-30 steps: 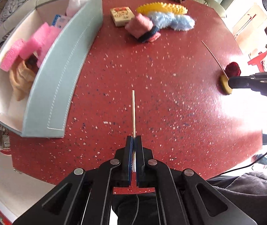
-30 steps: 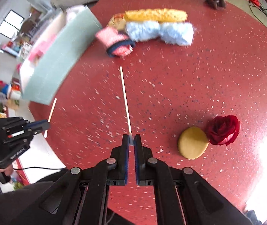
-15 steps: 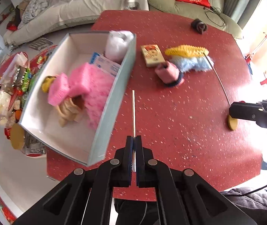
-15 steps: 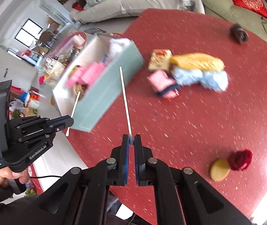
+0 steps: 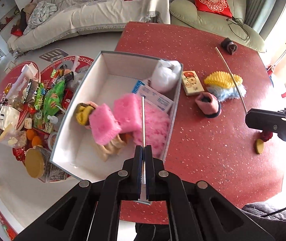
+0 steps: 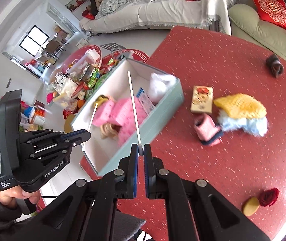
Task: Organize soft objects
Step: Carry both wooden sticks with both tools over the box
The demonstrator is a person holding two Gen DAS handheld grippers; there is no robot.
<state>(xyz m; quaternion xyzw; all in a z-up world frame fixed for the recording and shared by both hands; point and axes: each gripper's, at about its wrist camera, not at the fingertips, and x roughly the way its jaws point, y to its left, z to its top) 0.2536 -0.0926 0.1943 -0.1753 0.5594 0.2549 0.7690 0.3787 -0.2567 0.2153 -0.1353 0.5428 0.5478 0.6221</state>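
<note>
While hovering above the box (image 5: 173, 112), hold the left tongs (image 5: 143, 152) clamped on their stick (image 5: 143, 120), exactly as now, and the right tongs (image 6: 141, 150) clamped on the second stick (image 6: 134, 108), likewise.

Judging the step in hand to be a two-stick pickup of the next soft thing:

- Swing both tips rightward in the frame towards the pink roll (image 5: 207, 105). Look for it on the tabletop (image 5: 213, 160) right of centre, just beside the yellow pad (image 5: 221, 79) and blue fluff (image 5: 223, 94).
- Come in low from opposite sides, squeeze gently, and lift level.
- Avoid nudging the small pack (image 6: 201, 99) near the box wall.
- Leave for later the dark roll (image 5: 228, 47) at upper right, and the rose (image 6: 268, 196) and disc (image 6: 250, 205) at lower right of the right view.
- Release over the bare upper end of the box rather than atop the pink sponges (image 5: 112, 120) at mid-frame.

Readable on the left handle (image 6: 42, 160), lower left of the right view: "GenRobot.AI". Below it, a small label, seemingly "Data … System", not fully legible. Printing on the pack and on the blue-white packet (image 5: 155, 96) inside the box: too small to read.
</note>
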